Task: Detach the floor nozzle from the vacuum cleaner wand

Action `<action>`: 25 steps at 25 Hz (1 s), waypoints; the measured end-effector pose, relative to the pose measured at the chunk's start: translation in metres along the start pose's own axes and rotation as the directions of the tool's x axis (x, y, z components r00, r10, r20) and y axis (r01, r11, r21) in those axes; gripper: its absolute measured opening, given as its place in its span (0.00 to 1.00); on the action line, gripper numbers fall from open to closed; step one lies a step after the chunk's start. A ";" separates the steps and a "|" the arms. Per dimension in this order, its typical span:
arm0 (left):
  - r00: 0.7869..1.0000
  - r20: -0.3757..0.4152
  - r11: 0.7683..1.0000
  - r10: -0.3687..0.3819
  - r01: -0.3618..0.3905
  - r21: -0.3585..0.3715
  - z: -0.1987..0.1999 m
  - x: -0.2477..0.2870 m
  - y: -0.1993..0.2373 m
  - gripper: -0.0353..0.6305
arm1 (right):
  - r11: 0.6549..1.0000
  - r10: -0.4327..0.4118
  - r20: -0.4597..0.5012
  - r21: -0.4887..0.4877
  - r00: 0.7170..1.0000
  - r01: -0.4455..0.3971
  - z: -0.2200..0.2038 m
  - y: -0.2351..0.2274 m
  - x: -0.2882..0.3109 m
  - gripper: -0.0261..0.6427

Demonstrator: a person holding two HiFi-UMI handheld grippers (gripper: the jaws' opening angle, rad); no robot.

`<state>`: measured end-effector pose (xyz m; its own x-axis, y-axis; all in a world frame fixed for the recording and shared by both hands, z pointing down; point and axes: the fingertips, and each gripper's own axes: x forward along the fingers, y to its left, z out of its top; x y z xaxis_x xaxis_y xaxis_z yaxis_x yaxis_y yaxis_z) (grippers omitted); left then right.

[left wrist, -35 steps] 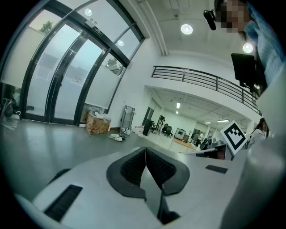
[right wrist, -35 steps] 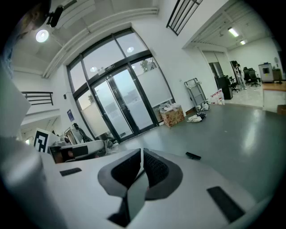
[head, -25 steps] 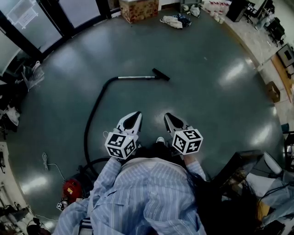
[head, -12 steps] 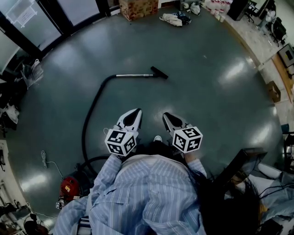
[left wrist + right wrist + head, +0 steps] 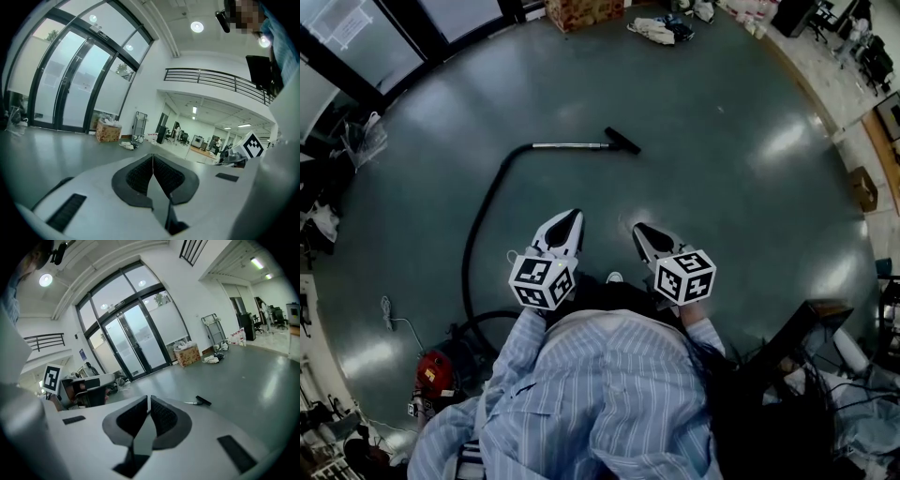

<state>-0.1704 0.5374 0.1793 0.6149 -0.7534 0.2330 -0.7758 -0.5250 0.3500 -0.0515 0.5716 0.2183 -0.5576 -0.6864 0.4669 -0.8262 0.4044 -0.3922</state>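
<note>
A black floor nozzle (image 5: pixel 622 141) lies on the grey floor, joined to a silver wand (image 5: pixel 570 145) that runs left into a long black hose (image 5: pixel 480 225). The hose curves back to a red vacuum cleaner (image 5: pixel 432 373) at the lower left. The nozzle (image 5: pixel 203 401) also shows small in the right gripper view, ahead and to the right. My left gripper (image 5: pixel 569 217) and right gripper (image 5: pixel 639 228) are held side by side in front of the person's body, well short of the nozzle. Both are shut with nothing between their jaws.
A cardboard box (image 5: pixel 583 13) and a heap of cloth (image 5: pixel 656 30) lie at the far side near glass doors. Desks, cables and a chair crowd the right and lower-right edges. Clutter lines the left wall. A cardboard box (image 5: pixel 861 187) sits at the right.
Both grippers have moved forward towards the nozzle together with the person. Their jaws stay shut. The nozzle, wand and hose lie as before.
</note>
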 end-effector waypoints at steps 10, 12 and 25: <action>0.994 -0.032 0.994 0.107 -0.108 -0.027 -0.003 0.014 0.045 0.06 | 0.996 0.070 -0.044 0.056 0.997 -0.068 -0.006 -0.022 0.043 0.08; 0.994 -0.036 0.994 0.103 -0.105 -0.035 -0.002 0.025 0.057 0.06 | 0.997 0.062 -0.048 0.059 0.997 -0.059 -0.003 -0.028 0.056 0.08; 0.996 -0.094 0.999 0.010 -0.013 -0.029 0.069 0.176 0.177 0.06 | 0.994 -0.044 -0.075 0.094 0.996 0.051 0.103 -0.104 0.193 0.08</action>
<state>-0.2093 0.2851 0.2197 0.6178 -0.7179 0.3209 -0.7791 -0.5037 0.3732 -0.0649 0.3344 0.2676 -0.5248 -0.6566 0.5417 -0.8425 0.3098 -0.4407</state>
